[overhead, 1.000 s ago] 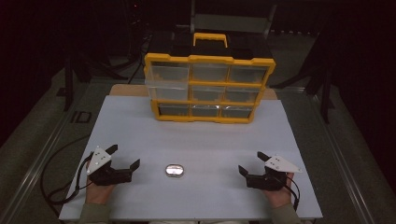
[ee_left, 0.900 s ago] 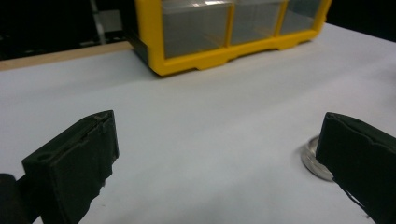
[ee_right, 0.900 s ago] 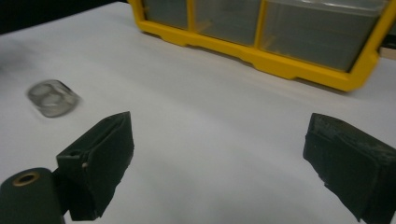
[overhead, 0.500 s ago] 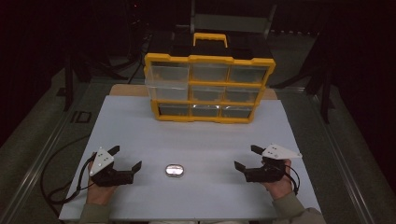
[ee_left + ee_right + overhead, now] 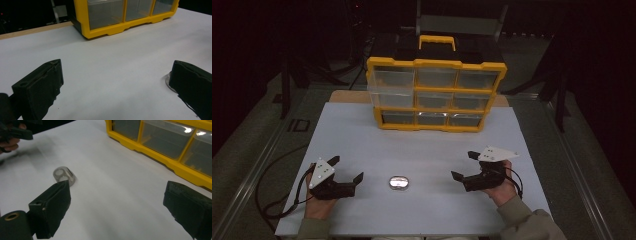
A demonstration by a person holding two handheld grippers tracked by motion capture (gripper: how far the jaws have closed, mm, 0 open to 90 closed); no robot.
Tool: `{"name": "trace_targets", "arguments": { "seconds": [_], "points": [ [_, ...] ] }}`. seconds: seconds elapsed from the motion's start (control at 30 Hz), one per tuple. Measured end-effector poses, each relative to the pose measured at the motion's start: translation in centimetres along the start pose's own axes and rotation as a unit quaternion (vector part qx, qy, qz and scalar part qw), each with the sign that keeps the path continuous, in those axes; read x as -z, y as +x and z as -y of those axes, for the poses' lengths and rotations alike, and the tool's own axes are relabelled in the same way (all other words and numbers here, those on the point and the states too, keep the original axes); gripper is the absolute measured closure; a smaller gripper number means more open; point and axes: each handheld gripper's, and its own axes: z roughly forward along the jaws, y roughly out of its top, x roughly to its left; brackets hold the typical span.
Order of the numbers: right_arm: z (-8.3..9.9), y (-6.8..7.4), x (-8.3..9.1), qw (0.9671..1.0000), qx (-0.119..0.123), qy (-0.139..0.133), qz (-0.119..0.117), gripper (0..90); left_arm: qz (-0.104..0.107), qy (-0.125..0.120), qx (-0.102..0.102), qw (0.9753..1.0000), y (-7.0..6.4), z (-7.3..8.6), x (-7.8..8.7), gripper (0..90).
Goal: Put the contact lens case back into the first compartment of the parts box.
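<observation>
While both sets of jaws stand spread, the left gripper [image 5: 346, 169] and right gripper [image 5: 465, 165] flank the small metal piece [image 5: 399, 183] — neither touching it. It lies on the white table [image 5: 427, 150], well apart from the yellow drawer cabinet [image 5: 436, 94].

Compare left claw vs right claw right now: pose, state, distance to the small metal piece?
The left claw sits low near the board's front left; the right claw sits slightly farther up the board. The left claw's grey plate tilts steeply; the right claw's lies flatter. The small metal piece lies between them, somewhat nearer the left claw. Both are open, hold nothing, and point inward.
</observation>
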Motion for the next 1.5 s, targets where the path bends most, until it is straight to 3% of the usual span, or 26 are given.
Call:
{"name": "trace_targets", "arguments": {
  "seconds": [0.93, 1.5],
  "points": [
    [-4.0, 2.7, -4.9, 0.9964, 0.058, 0.046, -0.041, 7.4, 0.005, -0.004, 0.004, 1.0, 0.1, 0.0, 0.0, 0.3],
    [-5.7, 4.6, -8.3, 0.9878, 0.097, 0.089, -0.083, 7.4, 0.008, 0.001, 0.001, 1.0, 0.1, 0.0, -0.1, 0.3]
  ]
}}
